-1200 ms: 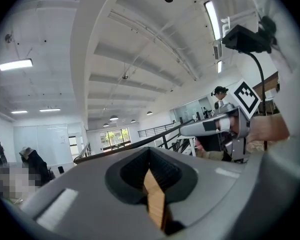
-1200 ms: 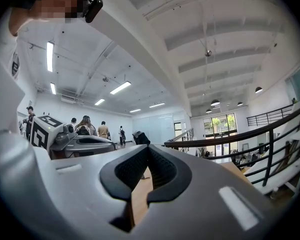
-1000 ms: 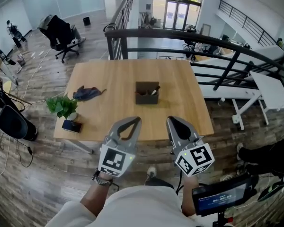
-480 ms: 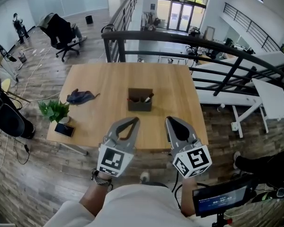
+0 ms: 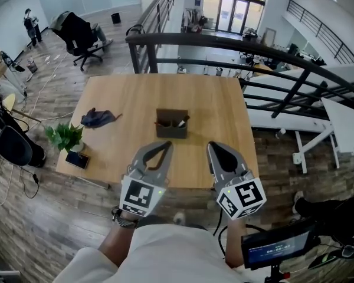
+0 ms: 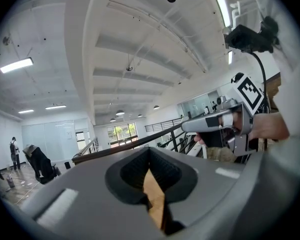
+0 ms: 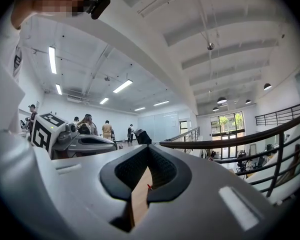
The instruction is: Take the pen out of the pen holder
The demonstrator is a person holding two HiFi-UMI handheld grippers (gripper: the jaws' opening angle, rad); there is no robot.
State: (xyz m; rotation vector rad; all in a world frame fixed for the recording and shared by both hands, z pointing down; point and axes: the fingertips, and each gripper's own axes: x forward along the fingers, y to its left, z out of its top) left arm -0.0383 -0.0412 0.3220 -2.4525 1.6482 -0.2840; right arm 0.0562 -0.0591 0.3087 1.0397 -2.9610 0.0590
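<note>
A dark brown pen holder (image 5: 171, 124) stands near the middle of the wooden table (image 5: 224, 117), with a light pen (image 5: 181, 122) leaning in its right part. My left gripper (image 5: 165, 145) and right gripper (image 5: 215, 148) hover side by side over the table's near edge, well short of the holder. Both are shut with nothing between their jaws. In the left gripper view the left gripper (image 6: 149, 153) shows only a sliver of tabletop through its closed jaws. The same holds for the right gripper (image 7: 148, 152) in the right gripper view. The holder is hidden in both gripper views.
A dark blue cloth (image 5: 97, 118), a small green plant (image 5: 65, 136) and a phone (image 5: 76, 160) lie on the table's left side. A black railing (image 5: 236, 46) runs behind the table. An office chair (image 5: 79, 31) stands far left.
The head view has shifted, so the table and holder sit slightly lower and further left in the picture. Both grippers stay shut, side by side.
</note>
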